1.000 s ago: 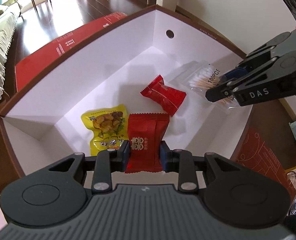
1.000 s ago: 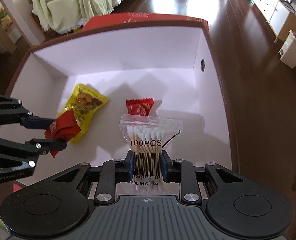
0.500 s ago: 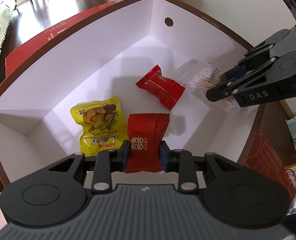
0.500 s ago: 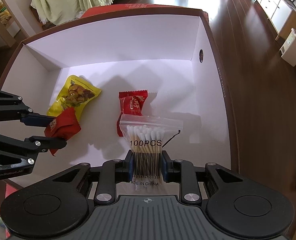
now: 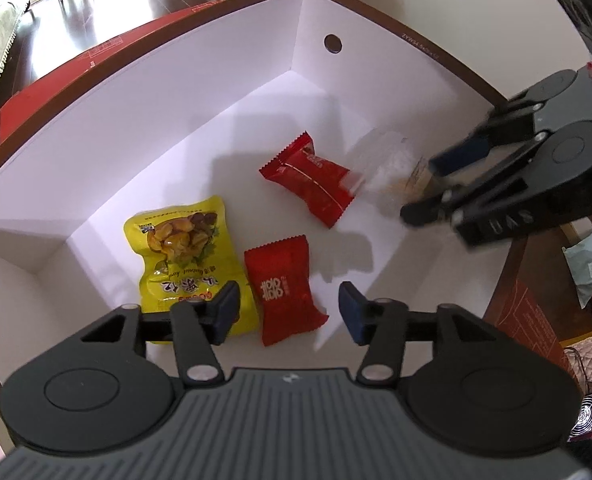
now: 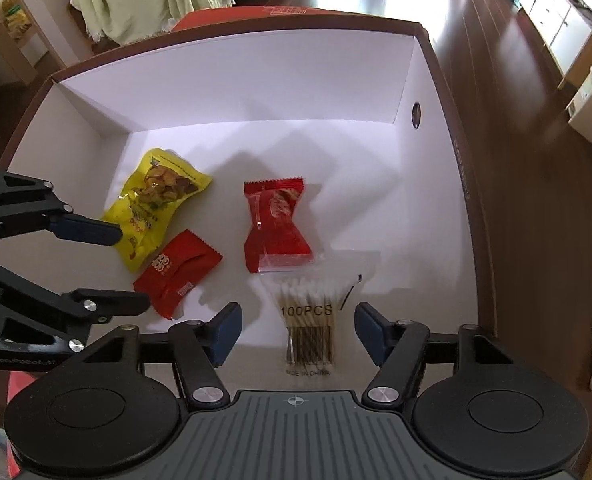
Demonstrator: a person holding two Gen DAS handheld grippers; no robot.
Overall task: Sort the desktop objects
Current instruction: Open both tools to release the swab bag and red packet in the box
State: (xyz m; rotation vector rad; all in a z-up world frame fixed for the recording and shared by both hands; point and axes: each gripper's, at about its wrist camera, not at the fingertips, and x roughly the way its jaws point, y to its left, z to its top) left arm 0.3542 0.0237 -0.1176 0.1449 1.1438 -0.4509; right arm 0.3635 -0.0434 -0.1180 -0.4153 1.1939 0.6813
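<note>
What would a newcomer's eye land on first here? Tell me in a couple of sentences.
First, the big white-lined box holding bright packets: a yellow snack bag toward its left side, and two red packets near the middle. Next, the two black grippers over it, both with jaws just opened and pads clear: the left gripper above the nearer red packet, the right gripper above a clear bag of cotton swabs.
</note>
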